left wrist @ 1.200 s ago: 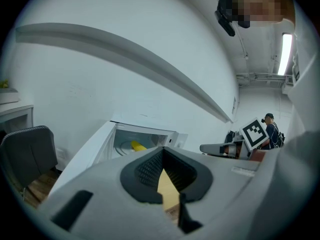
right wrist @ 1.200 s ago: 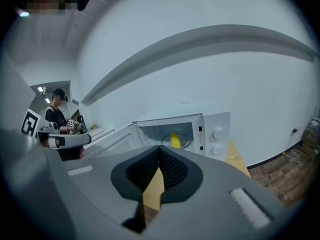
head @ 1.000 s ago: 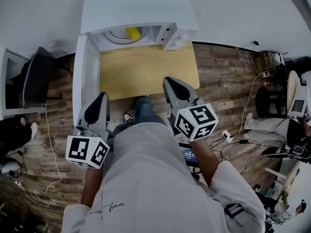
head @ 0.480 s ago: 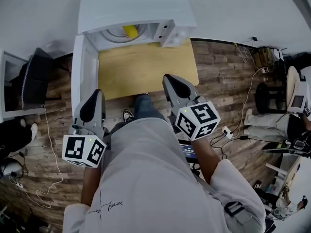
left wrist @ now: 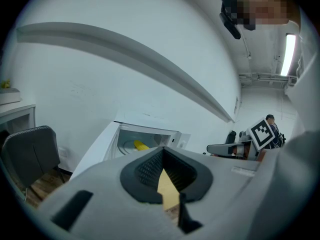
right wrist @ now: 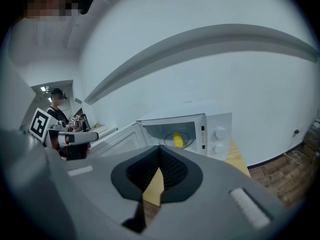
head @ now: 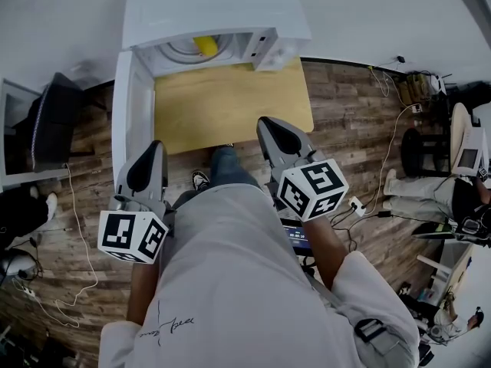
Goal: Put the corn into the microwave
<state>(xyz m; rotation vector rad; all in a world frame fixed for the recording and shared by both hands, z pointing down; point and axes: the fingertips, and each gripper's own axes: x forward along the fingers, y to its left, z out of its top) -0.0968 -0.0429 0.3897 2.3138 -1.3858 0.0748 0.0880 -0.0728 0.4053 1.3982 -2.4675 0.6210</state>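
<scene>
Corn (head: 207, 47) lies inside microwave (head: 211, 6) at 12 o'clock. Placing looks done. Your left tongs (head: 153, 150) and right tongs (head: 268, 127) are both closed, empty, well back from it. Door (head: 126, 113) hangs open at 10 o'clock — swing it shut gently with left tongs.

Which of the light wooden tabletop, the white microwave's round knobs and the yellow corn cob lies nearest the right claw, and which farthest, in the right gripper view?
1. Light wooden tabletop, just ahead of the right claw.
2. Round white knobs, on the white microwave's front, right side.
3. Yellow corn cob, deeper inside the microwave, left of the knobs.
</scene>
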